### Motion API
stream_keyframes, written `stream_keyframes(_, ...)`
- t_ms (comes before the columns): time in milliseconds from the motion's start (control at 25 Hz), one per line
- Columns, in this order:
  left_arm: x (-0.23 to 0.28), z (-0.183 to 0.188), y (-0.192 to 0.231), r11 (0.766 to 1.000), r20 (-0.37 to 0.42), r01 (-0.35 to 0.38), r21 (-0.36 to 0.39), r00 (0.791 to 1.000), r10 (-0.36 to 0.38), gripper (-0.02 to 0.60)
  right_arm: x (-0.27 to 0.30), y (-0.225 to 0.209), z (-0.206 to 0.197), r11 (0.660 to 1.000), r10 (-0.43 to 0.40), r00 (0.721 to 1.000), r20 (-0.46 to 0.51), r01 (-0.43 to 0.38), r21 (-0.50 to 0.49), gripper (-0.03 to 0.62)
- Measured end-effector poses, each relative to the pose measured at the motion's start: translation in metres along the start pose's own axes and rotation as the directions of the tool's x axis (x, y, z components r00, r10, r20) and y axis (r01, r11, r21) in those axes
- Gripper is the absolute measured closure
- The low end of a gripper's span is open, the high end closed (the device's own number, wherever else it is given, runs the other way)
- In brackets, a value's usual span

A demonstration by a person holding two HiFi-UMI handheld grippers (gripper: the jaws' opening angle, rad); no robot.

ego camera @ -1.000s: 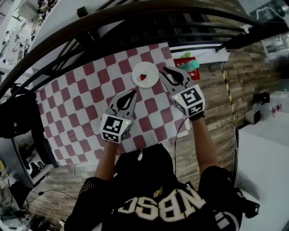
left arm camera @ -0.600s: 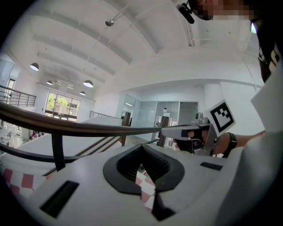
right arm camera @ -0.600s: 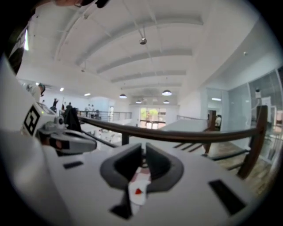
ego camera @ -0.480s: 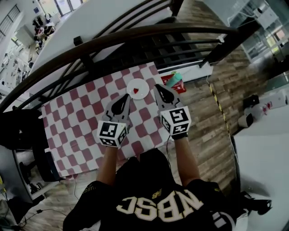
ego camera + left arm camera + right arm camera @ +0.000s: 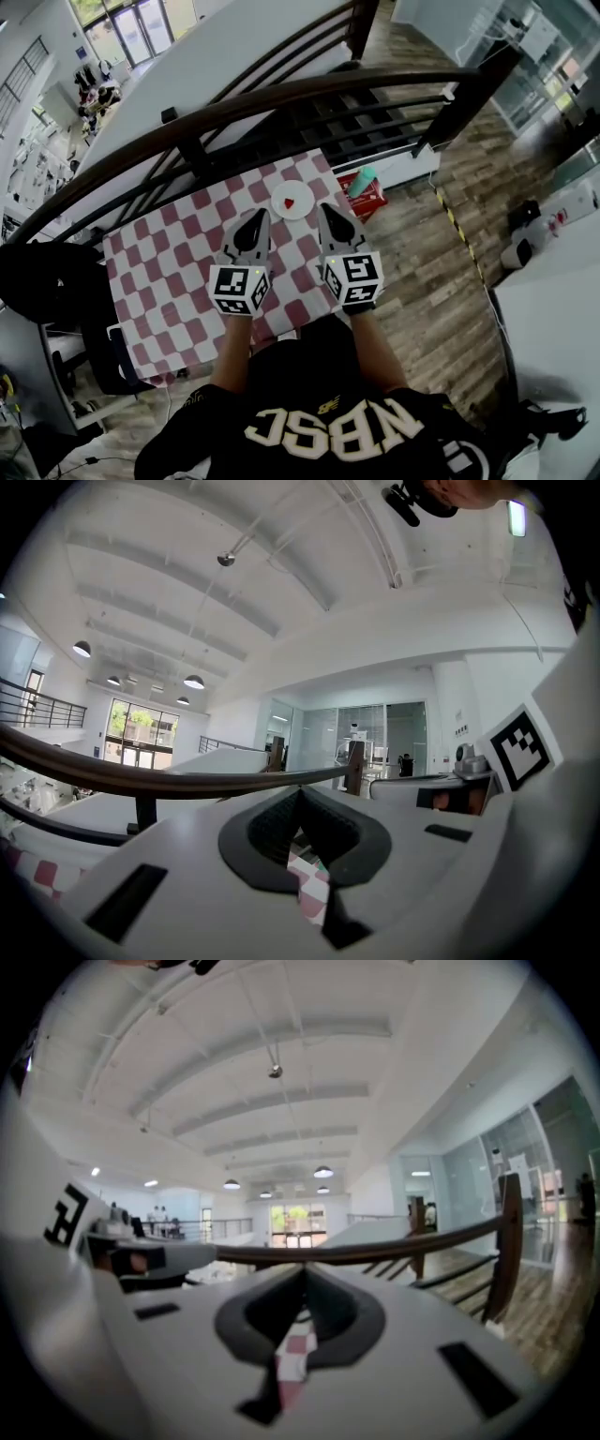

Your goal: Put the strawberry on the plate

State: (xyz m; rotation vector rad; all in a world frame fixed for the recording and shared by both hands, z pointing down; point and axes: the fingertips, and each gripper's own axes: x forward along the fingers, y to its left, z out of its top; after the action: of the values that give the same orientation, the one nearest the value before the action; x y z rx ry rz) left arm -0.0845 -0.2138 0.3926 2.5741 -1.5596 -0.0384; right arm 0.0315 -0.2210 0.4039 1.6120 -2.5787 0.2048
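Note:
In the head view a red strawberry [image 5: 290,201] lies on a small white plate [image 5: 280,208] near the far edge of the red-and-white checked table [image 5: 169,262]. My left gripper [image 5: 259,217] and right gripper [image 5: 323,210] hover side by side just short of the plate, tips pointing at it. Both are shut with nothing between the jaws. In the left gripper view the left gripper [image 5: 302,792] shows closed jaws with only checked cloth seen through the slit. The right gripper [image 5: 303,1272] looks the same in its own view.
A dark curved railing [image 5: 281,94] runs beyond the table. A red crate [image 5: 364,195] with a teal bottle [image 5: 361,181] stands on the wooden floor to the right of the table. A dark chair [image 5: 47,281] is at the table's left.
The right gripper's jaws have closed and both grippers have drawn back from the plate toward me. The strawberry stays on the plate. The head camera has lifted, showing more railing and floor.

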Motion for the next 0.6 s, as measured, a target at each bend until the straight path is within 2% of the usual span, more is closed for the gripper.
stream_keyframes(240, -0.013, 0.002, 0.002, 1.0, 0.004, -0.008, 0.012, 1.0, 0.008, 0.568, -0.008, 0.02, 0.003, 0.998, -0.034, 0.999, 0.002, 0.034, -0.049, 0.574)
stream_keyframes(600, -0.028, 0.003, 0.007, 1.0, 0.003, -0.018, 0.024, 1.0, 0.018, 0.568, -0.007, 0.043, 0.009, 0.999, 0.017, 0.999, 0.042, -0.016, -0.031, 0.574)
